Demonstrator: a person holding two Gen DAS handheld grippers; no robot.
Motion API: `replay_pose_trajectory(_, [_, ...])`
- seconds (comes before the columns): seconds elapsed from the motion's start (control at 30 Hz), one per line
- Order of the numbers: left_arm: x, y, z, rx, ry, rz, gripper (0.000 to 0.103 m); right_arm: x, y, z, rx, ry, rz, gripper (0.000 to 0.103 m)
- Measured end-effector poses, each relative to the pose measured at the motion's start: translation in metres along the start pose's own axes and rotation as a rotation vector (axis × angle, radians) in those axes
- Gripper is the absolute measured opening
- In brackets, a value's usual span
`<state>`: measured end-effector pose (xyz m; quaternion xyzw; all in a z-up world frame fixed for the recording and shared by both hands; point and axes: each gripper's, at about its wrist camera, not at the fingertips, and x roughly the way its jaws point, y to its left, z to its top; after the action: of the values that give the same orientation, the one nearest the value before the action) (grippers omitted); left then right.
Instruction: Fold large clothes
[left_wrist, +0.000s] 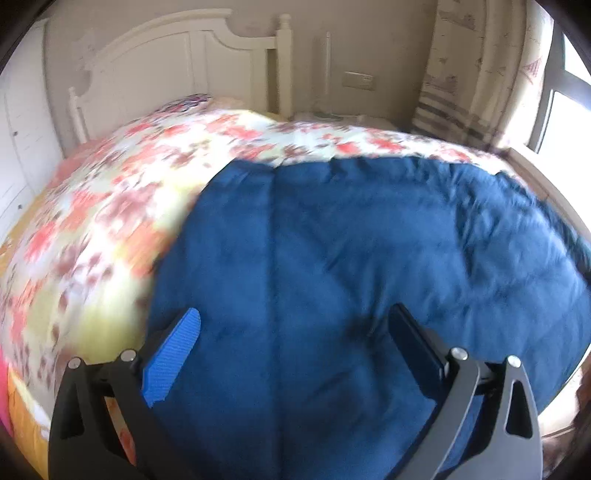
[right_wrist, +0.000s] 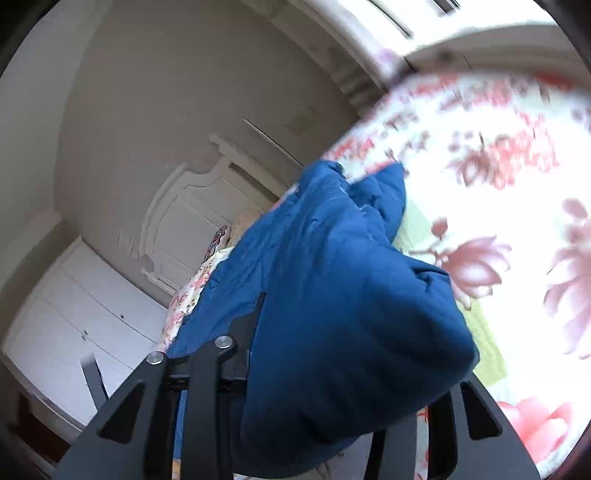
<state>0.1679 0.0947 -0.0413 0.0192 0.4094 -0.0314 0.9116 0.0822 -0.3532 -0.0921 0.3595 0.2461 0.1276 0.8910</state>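
Observation:
A large dark blue padded garment (left_wrist: 351, 251) lies spread on a floral bed cover (left_wrist: 110, 206). My left gripper (left_wrist: 295, 332) is open just above the garment, its blue-padded left finger (left_wrist: 171, 354) near the garment's left edge and its dark right finger (left_wrist: 417, 347) over the cloth. In the right wrist view the same blue garment (right_wrist: 340, 314) bunches up over my right gripper (right_wrist: 332, 369) and is lifted off the floral cover (right_wrist: 498, 184). The cloth hides the right fingertips; the jaws look closed on a fold of it.
A white headboard (left_wrist: 177, 70) stands at the far end of the bed, with a pillow (left_wrist: 192, 101) below it. A curtain (left_wrist: 476, 74) and window (left_wrist: 569, 103) are at the right. White drawers (right_wrist: 81, 325) stand beside the bed.

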Motion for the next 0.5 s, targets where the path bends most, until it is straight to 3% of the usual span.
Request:
replay_pose_trajectory(0.17, [0.042, -0.043, 0.071, 0.061, 0.03, 0.007, 0.101, -0.017, 0.036, -0.005, -0.184, -0.059, -0.011, 0.041])
replay_pose_trajectory(0.27, [0.09, -0.072, 0.105, 0.077, 0.119, 0.014, 0.101, -0.024, 0.053, -0.01, -0.261, -0.077, -0.015, 0.041])
replay_pose_trajectory(0.33, [0.12, -0.094, 0.117, 0.129, 0.175, 0.028, 0.101, -0.029, 0.06, -0.011, -0.293, -0.08, -0.017, 0.041])
replay_pose_trajectory(0.4, [0.135, -0.107, 0.121, 0.175, 0.187, 0.09, 0.101, -0.034, 0.063, -0.011, -0.308, -0.081, -0.018, 0.041])
replay_pose_trajectory(0.5, [0.122, -0.102, 0.115, 0.135, 0.176, 0.048, 0.094, -0.034, 0.066, -0.008, -0.32, -0.08, -0.016, 0.041])
